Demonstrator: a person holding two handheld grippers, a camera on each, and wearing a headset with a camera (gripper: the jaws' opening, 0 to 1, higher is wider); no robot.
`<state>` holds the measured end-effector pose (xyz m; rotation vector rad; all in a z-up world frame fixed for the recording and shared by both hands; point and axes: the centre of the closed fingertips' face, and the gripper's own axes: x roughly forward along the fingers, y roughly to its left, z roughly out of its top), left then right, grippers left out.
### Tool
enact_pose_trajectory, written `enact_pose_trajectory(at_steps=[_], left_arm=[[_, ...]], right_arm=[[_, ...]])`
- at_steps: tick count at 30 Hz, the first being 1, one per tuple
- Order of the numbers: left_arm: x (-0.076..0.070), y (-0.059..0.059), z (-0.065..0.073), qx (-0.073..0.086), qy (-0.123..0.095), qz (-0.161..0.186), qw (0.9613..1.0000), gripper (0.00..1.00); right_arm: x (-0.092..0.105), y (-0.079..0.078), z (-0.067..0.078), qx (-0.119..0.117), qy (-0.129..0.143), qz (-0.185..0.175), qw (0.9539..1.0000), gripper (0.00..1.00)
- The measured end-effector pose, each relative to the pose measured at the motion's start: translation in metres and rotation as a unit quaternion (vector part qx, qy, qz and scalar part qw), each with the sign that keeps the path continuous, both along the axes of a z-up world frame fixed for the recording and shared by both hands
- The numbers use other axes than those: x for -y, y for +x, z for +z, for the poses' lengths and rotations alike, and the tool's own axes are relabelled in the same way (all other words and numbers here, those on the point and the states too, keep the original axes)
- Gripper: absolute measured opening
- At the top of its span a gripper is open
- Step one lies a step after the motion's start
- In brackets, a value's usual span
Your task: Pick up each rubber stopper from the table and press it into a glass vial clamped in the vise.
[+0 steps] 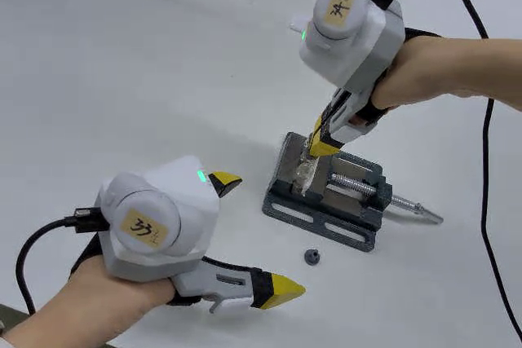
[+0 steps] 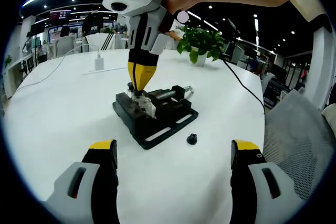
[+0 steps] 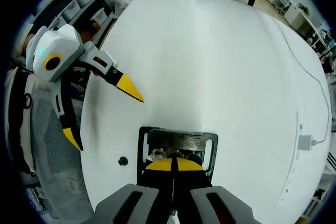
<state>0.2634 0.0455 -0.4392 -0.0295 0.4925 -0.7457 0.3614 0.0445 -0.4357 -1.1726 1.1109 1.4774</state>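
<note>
Rubber stopper [image 1: 311,257] loose on the white table [image 1: 122,79], just beside the base of the vise [image 1: 320,219].

Largest on the tabletop is the dark vise, its screw handle sticking out to the right in the head view. The left gripper [image 1: 261,234] hovers low over the table on the near side, well apart from the vise, its yellow-tipped jaws spread wide with nothing between them. The right gripper [image 1: 318,146] points steeply down at the vise, its jaws pressed together at the top of the clear glass vials [image 1: 306,170] clamped there; whether they pinch anything is hidden. The small dark stopper lies alone, between the vise base and the left gripper, touching neither.
</note>
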Motion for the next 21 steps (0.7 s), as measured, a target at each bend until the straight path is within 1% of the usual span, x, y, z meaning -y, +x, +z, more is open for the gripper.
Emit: enact_pose_trajectory(at_steps=[1, 4, 5, 6, 7, 9, 10, 12, 16, 17, 18, 20, 21], left_arm=[[0.000, 0.000, 0.000, -0.001, 0.000, 0.000, 1.0000, 0.88], [-0.003, 0.001, 0.000, -0.001, 0.000, 0.002, 1.0000, 0.88], [-0.003, 0.001, 0.000, -0.002, 0.000, 0.002, 1.0000, 0.88], [-0.003, 0.001, 0.000, -0.001, 0.002, 0.001, 1.0000, 0.88], [-0.004, 0.001, 0.001, 0.000, 0.004, 0.001, 1.0000, 0.88], [-0.003, 0.002, 0.002, 0.000, 0.003, 0.001, 1.0000, 0.88], [-0.003, 0.003, 0.003, 0.000, 0.004, 0.001, 1.0000, 0.88], [-0.002, 0.004, 0.006, 0.003, 0.005, -0.001, 1.0000, 0.88], [0.001, 0.004, 0.011, 0.009, 0.009, -0.006, 0.9999, 0.88], [0.002, 0.003, 0.013, 0.011, 0.011, -0.008, 0.9999, 0.88], [0.003, 0.003, 0.014, 0.013, 0.013, -0.009, 0.9998, 0.88], [0.004, 0.002, 0.016, 0.013, 0.013, -0.013, 0.9997, 0.88], [0.005, 0.001, 0.017, 0.014, 0.016, -0.015, 0.9997, 0.88]], right_arm=[[0.001, -0.001, 0.000, 0.000, -0.002, 0.010, 0.9999, 0.00], [0.002, -0.003, 0.001, -0.002, -0.007, 0.002, 1.0000, 0.00], [0.002, -0.004, 0.001, 0.002, -0.006, 0.004, 1.0000, 0.00], [0.001, -0.003, 0.002, 0.016, -0.003, 0.025, 0.9995, 0.00], [0.001, -0.003, 0.001, 0.020, -0.006, 0.016, 0.9997, 0.00], [0.000, 0.000, 0.001, 0.025, -0.008, 0.012, 0.9996, 0.00], [0.000, -0.001, 0.001, 0.028, -0.008, 0.017, 0.9994, 0.00], [0.000, -0.002, 0.002, 0.029, -0.007, 0.012, 0.9995, 0.00], [0.000, 0.000, 0.001, 0.024, -0.006, 0.003, 0.9997, 0.00], [0.001, -0.001, 0.001, 0.025, -0.007, 0.010, 0.9996, 0.00], [0.000, -0.002, 0.002, 0.023, -0.009, 0.006, 0.9997, 0.00], [0.001, -0.003, 0.002, 0.017, -0.016, 0.011, 0.9997, 0.00], [0.001, -0.004, 0.002, 0.011, -0.019, 0.002, 0.9998, 0.00]])
